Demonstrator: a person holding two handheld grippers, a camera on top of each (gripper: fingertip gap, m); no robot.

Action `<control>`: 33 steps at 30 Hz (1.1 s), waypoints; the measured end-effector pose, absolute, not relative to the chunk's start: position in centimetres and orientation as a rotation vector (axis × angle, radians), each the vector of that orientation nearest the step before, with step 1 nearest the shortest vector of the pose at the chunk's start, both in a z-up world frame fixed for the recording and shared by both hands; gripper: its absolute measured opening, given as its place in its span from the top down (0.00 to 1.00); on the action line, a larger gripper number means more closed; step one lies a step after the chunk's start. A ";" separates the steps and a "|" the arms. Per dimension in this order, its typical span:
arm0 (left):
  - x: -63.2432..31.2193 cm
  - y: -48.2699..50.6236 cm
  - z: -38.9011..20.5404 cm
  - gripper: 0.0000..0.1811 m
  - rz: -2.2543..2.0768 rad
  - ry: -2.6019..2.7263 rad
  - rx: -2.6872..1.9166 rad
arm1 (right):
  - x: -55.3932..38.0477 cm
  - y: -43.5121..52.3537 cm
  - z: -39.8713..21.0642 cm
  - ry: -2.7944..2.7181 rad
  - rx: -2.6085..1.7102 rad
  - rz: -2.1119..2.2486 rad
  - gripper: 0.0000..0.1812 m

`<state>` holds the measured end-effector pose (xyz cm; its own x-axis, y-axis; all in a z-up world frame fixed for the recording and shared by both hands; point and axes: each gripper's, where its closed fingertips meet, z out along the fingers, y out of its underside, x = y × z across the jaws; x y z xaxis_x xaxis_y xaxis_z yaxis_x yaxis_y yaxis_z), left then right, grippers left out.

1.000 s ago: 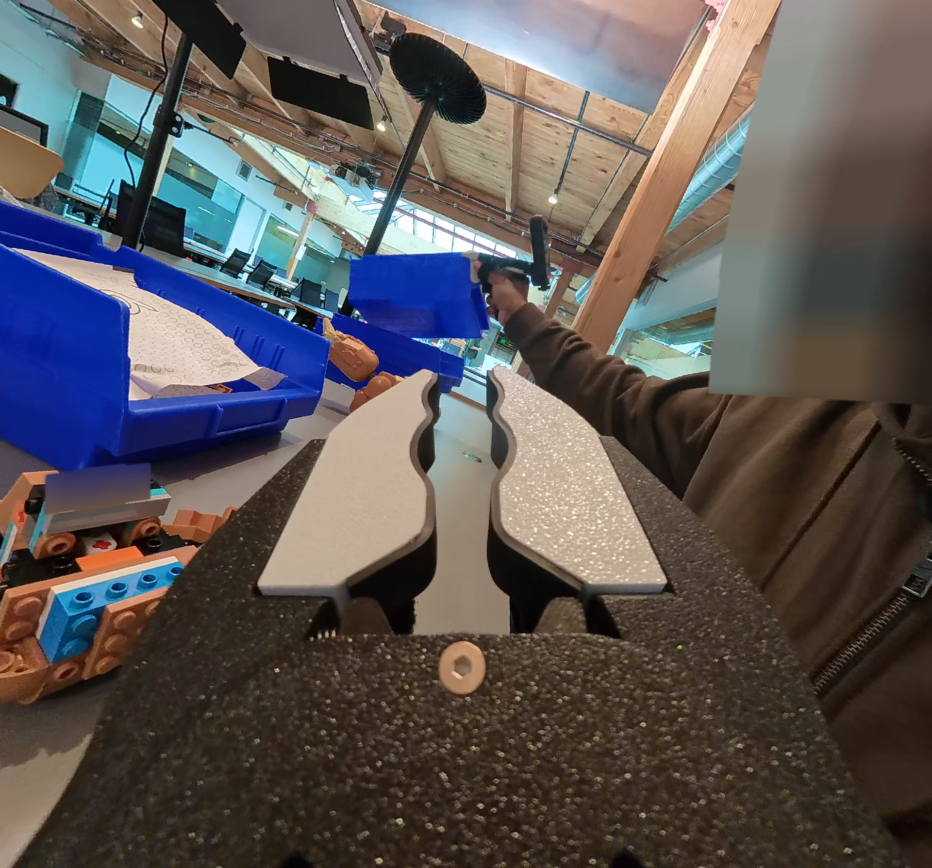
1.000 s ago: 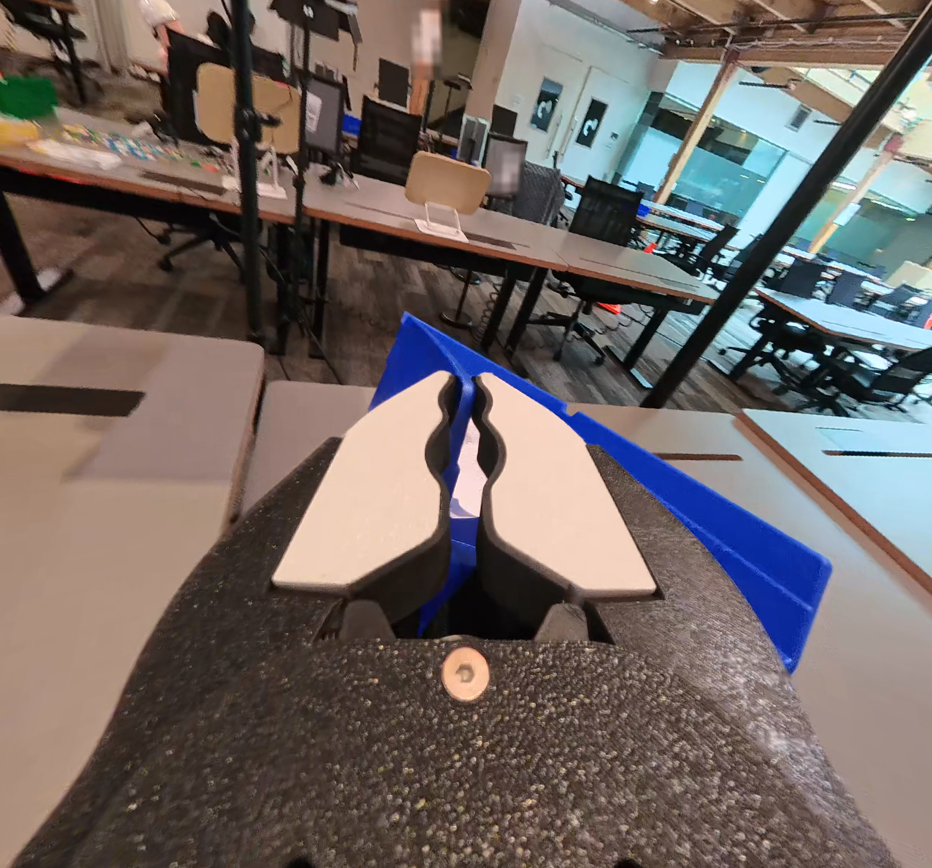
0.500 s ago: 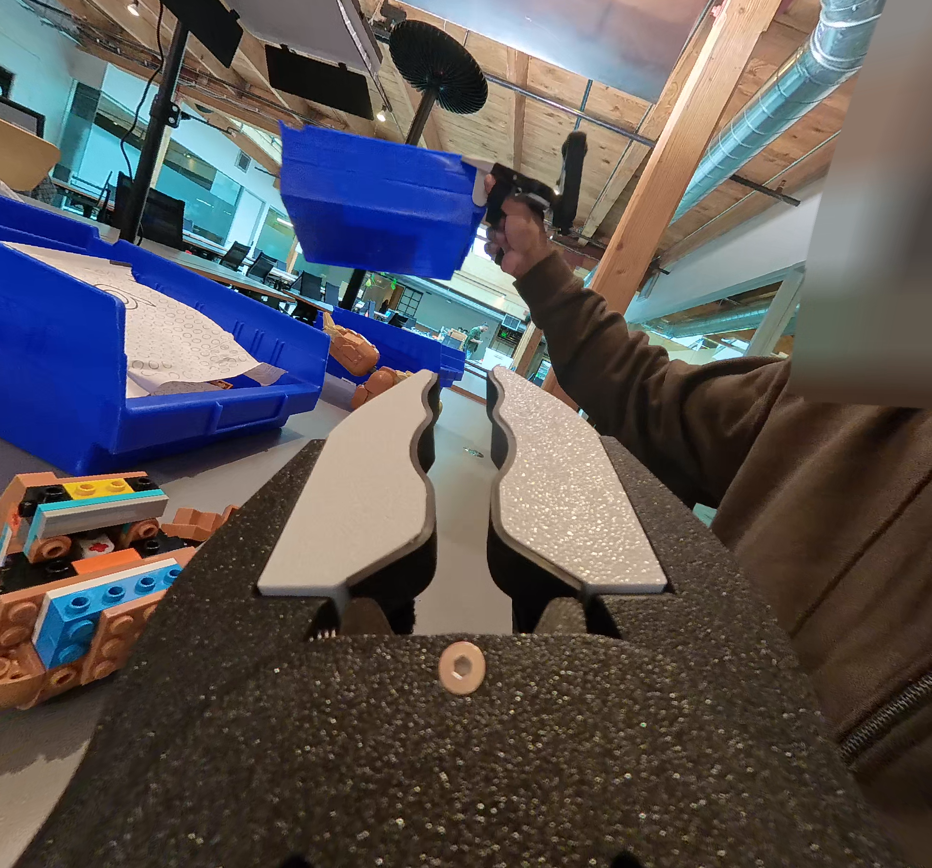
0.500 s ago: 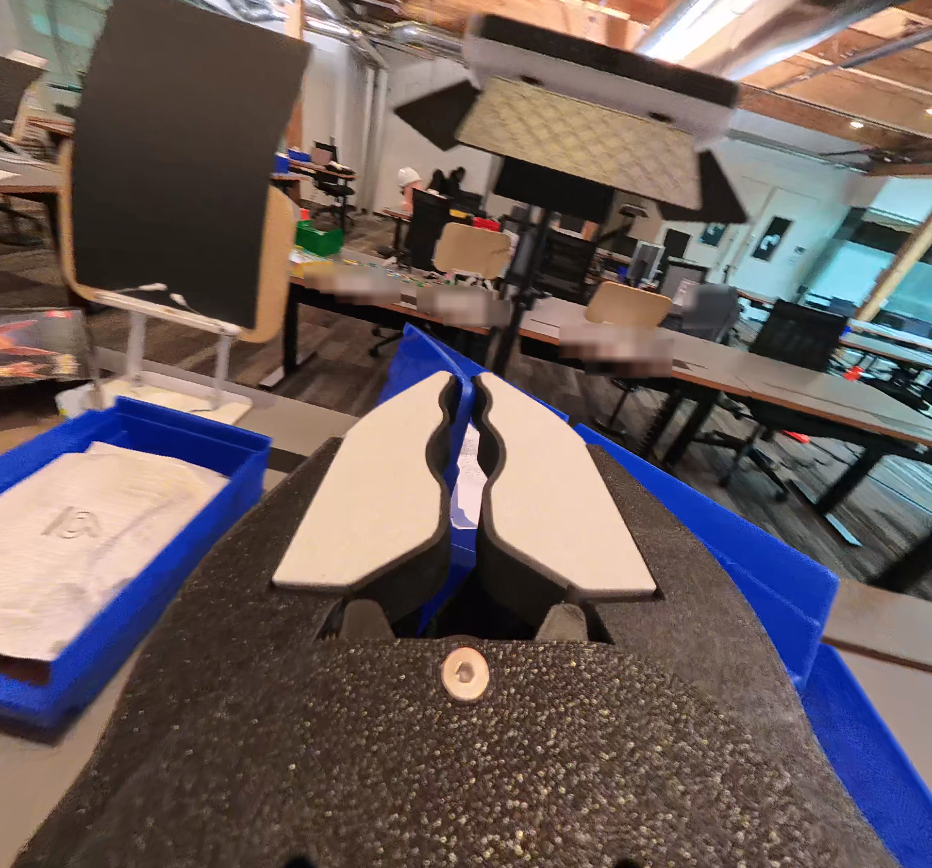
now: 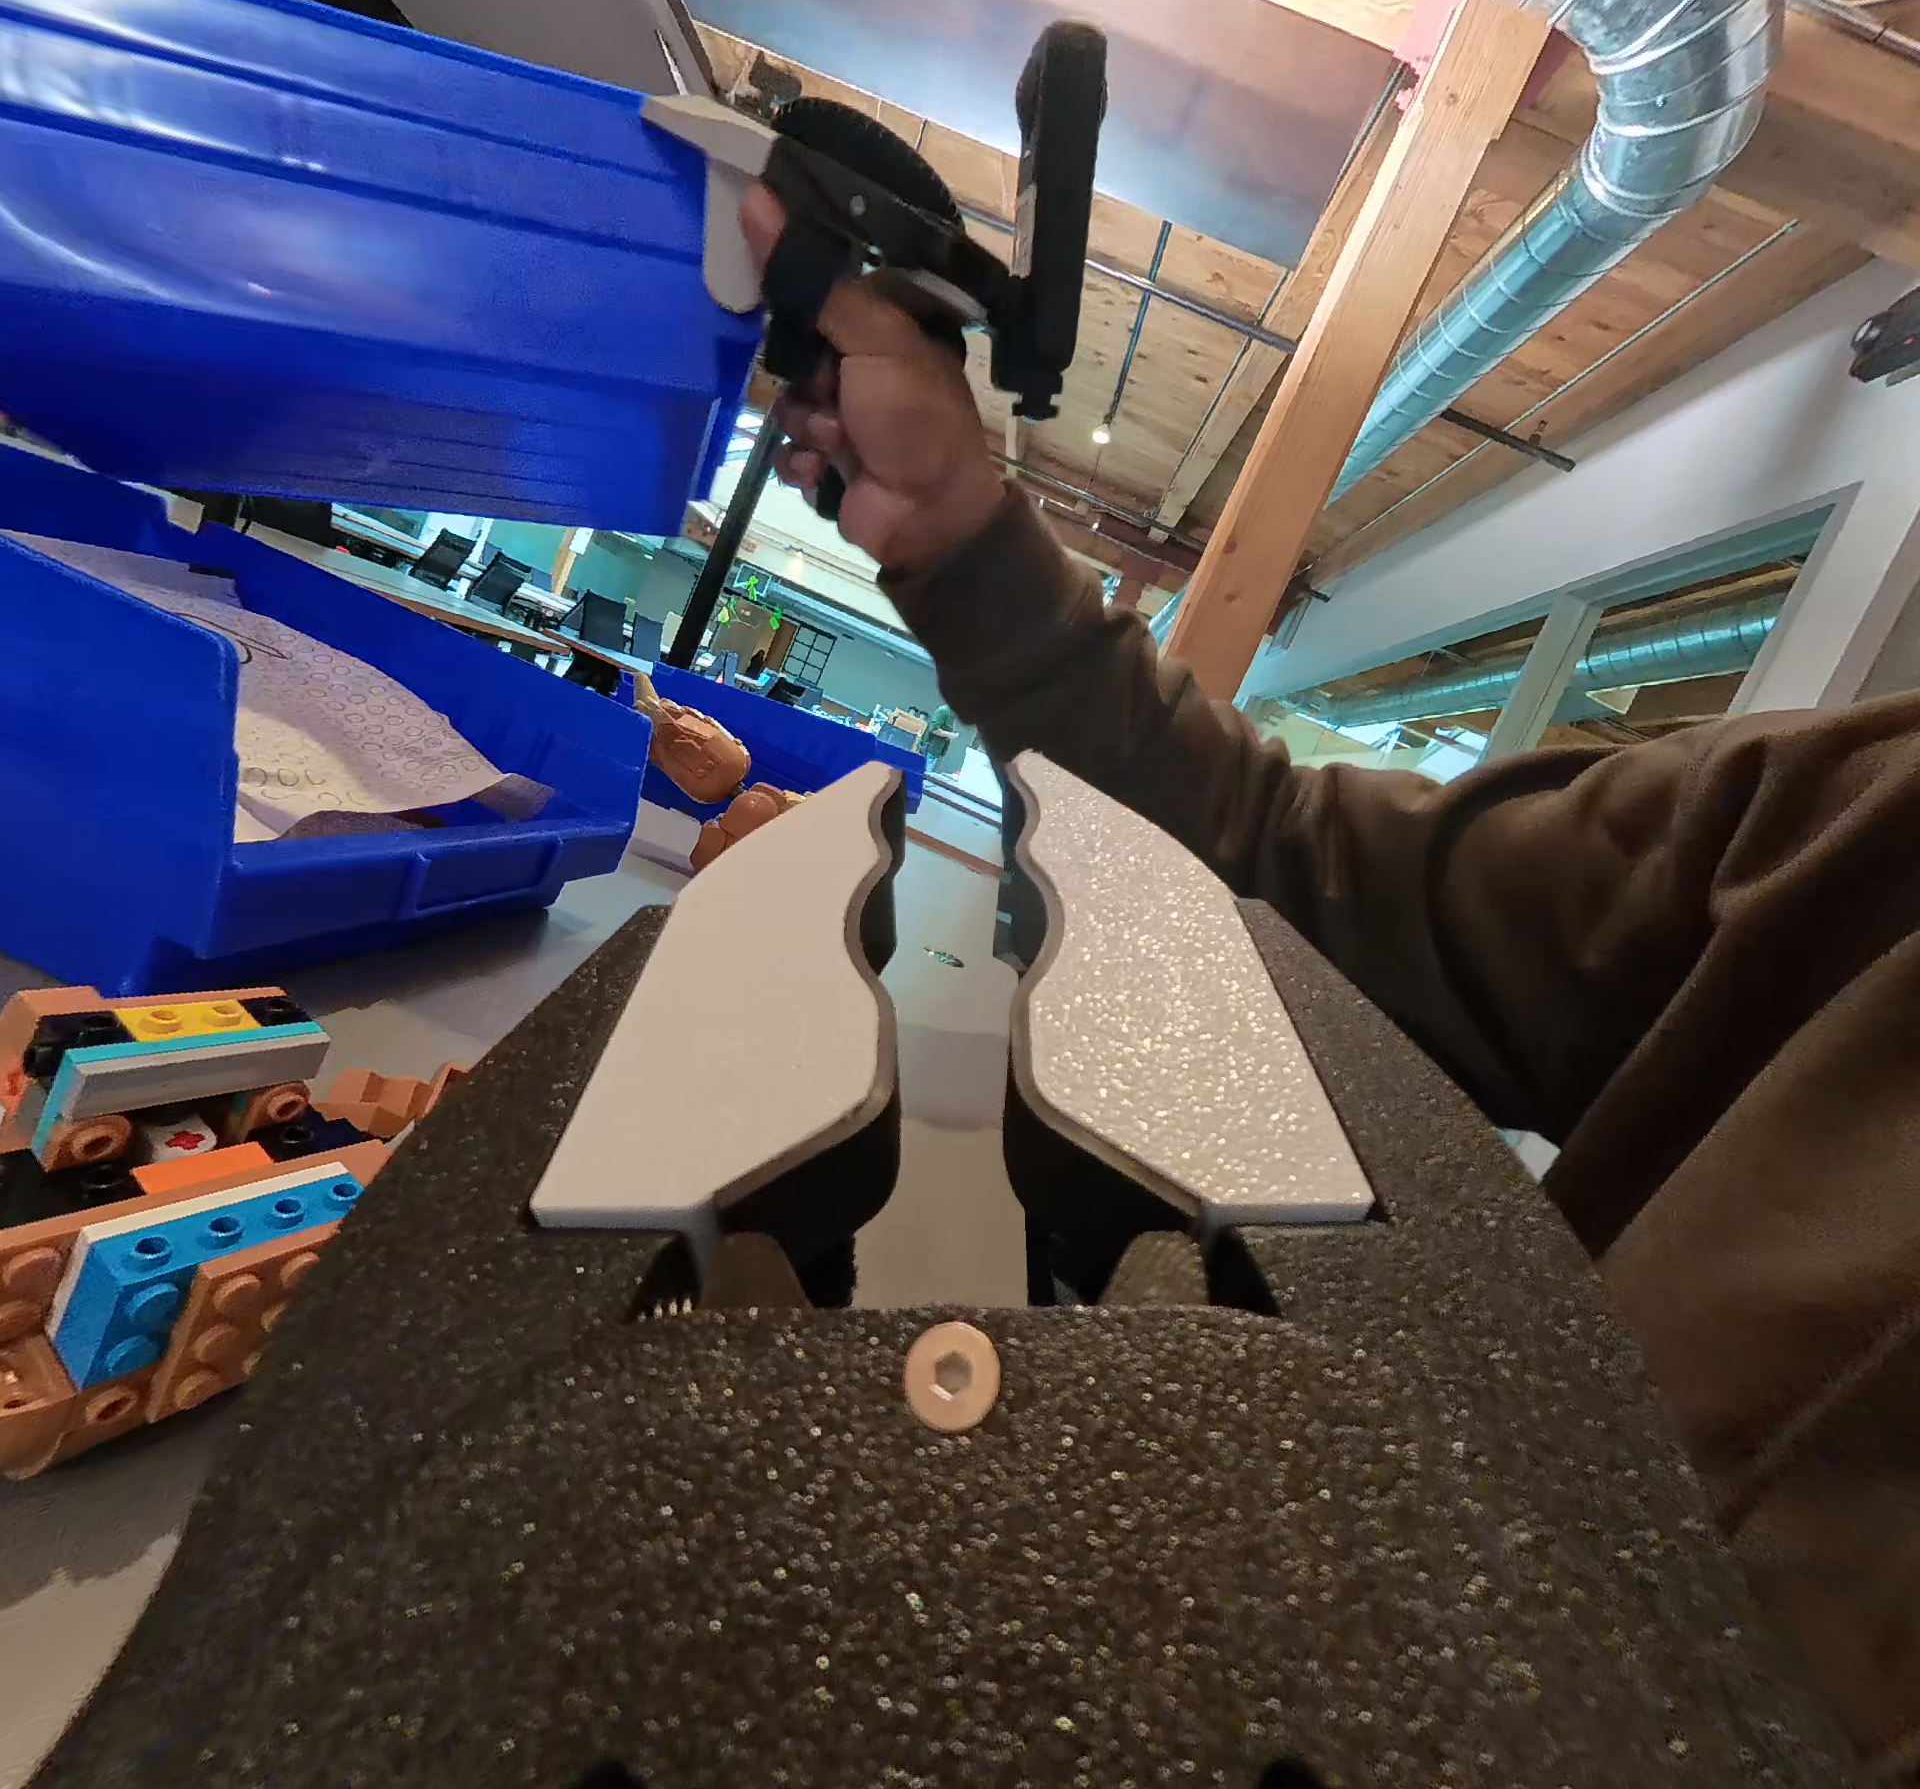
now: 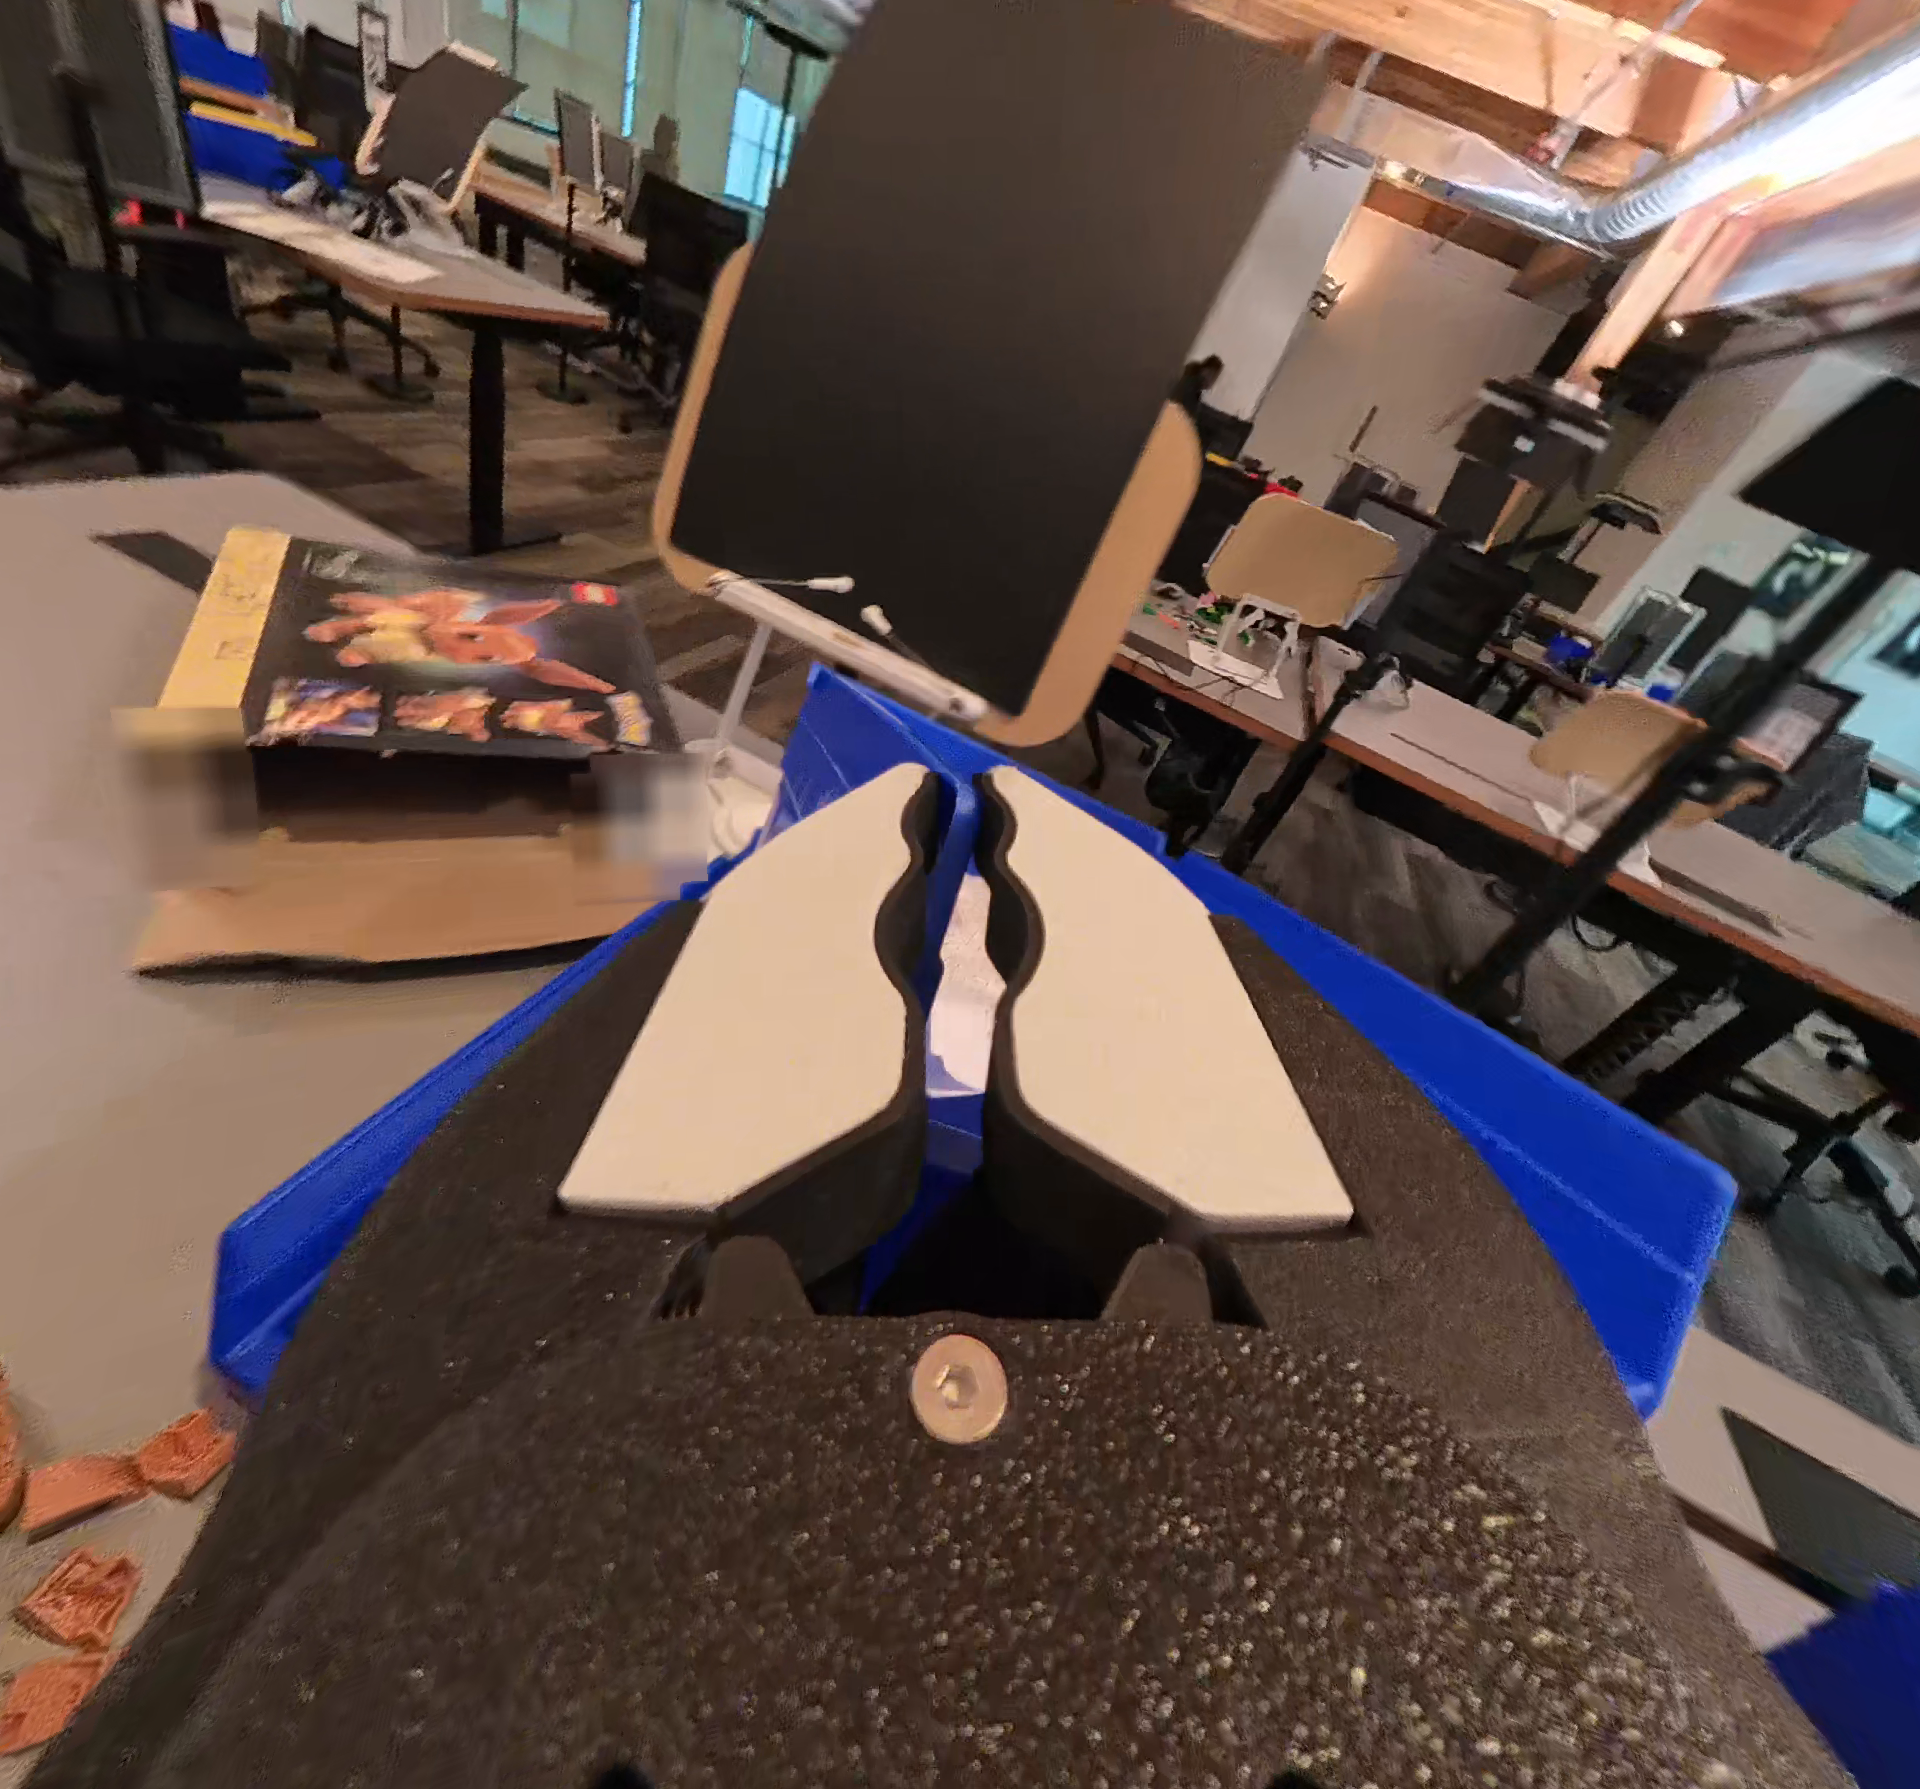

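Blue plastic is pretty much everywhere in both views. Right gripper (image 6: 958,794) is pinching the wall of a blue bin (image 6: 1455,1043), fingers nearly together with just that thin blue edge squeezed between them. From its own camera you're only getting the rim and a bit of white paper (image 6: 961,1001) down inside, straight ahead past the fingertips.

Left wrist view is giving the part that camera can't: the same blue bin (image 5: 343,285) is hanging in the air, up and to the left of the left gripper (image 5: 951,783), tilted with its underside facing the camera, and the person's hand (image 5: 894,430) is gripping the right gripper's handle at the bin's near corner. Long axis is running off to the left, away from that hand.

Left gripper is sitting low over the grey table (image 5: 436,991) with its fingers parted a modest gap, holding nothing. To its left, a second blue bin (image 5: 416,887) is resting on the table with a printed white sheet (image 5: 343,752) in it. Closer in on the left, a brick build (image 5: 156,1199) in tan, blue and black. Just ahead of the left fingertip, a couple of tan brick lumps (image 5: 696,752) beside a third blue bin (image 5: 790,752).

Only the right wrist view is showing the toy box (image 6: 416,659) off to the left, the black panel on a stand (image 6: 956,337) straight ahead, and loose tan pieces (image 6: 94,1490) down at lower left.
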<state>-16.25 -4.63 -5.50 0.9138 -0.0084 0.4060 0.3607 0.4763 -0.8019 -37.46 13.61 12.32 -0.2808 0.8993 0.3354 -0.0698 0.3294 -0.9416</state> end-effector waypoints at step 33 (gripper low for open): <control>-16.6 -5.6 -5.1 0.91 -0.284 -0.381 -0.990 | -29.9 7.6 -3.6 -2.066 -0.004 0.242 0.81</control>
<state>-16.59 -5.57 -5.06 0.8978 -0.0603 0.4362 0.4010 0.5210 -0.7535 -29.87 7.59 -3.56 -0.4881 0.1043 0.8666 -0.0991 0.9798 -0.1737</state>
